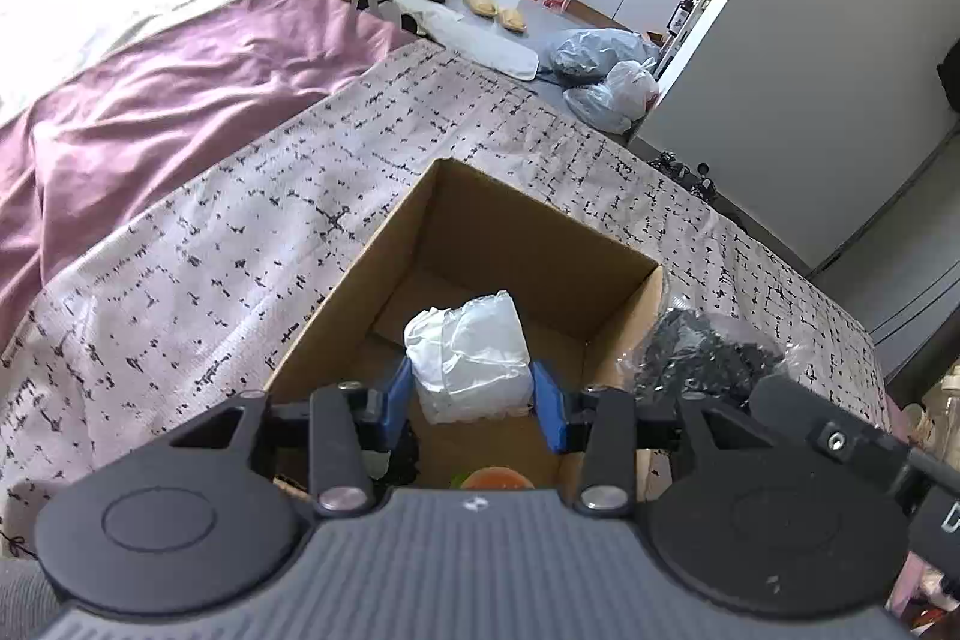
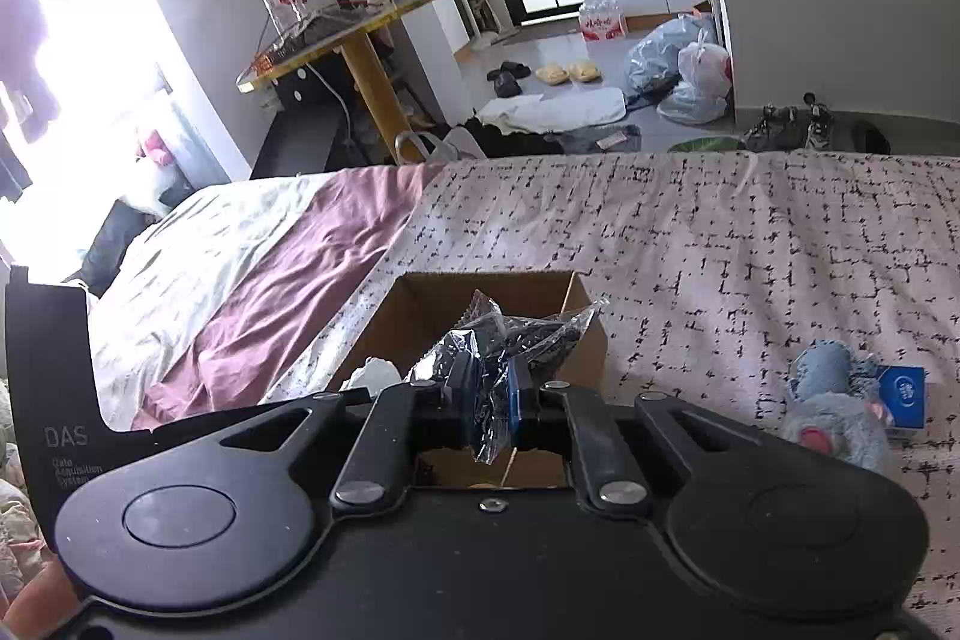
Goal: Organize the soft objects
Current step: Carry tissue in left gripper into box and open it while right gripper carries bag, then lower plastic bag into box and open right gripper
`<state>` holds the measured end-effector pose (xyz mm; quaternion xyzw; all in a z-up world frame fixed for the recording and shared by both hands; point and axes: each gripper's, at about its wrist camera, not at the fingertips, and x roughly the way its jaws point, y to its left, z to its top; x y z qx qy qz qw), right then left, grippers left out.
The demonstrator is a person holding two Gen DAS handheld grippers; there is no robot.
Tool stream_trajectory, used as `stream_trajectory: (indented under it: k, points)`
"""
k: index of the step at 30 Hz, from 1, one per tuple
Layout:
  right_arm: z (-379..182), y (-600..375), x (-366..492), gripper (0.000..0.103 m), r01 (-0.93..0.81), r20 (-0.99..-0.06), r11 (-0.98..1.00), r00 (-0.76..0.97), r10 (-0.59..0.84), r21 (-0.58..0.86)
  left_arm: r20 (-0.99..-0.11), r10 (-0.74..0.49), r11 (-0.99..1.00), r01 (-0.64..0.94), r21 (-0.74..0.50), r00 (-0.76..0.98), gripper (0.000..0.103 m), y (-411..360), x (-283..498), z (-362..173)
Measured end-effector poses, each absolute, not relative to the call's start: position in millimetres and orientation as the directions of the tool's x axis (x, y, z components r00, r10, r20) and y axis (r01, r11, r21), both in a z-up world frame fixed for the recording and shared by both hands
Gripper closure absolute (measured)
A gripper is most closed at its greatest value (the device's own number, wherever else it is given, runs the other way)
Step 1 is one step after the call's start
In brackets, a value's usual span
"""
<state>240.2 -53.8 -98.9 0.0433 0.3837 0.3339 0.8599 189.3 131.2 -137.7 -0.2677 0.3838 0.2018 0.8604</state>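
A white plastic-wrapped bundle [image 1: 471, 361] is gripped by the left gripper [image 1: 472, 400] above the cardboard box [image 1: 384, 244]; a clear bag of dark items [image 2: 510, 340] is clenched in the right gripper [image 2: 489, 394] over its rim. Neither is yet released, and a blue plush toy [image 2: 834, 400] remains on the bed [image 2: 720, 232].

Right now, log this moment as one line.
left gripper: shut on white plastic-wrapped bundle over brown cardboard box | right gripper: shut on clear bag of black items
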Motion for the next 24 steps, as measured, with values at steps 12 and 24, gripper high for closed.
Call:
stream_trajectory:
  k: [12, 24]
  points:
    - [-94, -39, 248, 0.092, -0.53, -0.64, 0.775, 0.471, 0.607, 0.344, -0.79, 0.172, 0.705, -0.633, -0.319, 0.589, 0.047, 157, 189, -133]
    - [-84, -23, 248, 0.061, -0.546, -0.704, 0.779, 0.42, 0.573, 0.309, -0.782, 0.198, 0.712, -0.635, -0.299, 0.591, 0.028, 166, 174, -101]
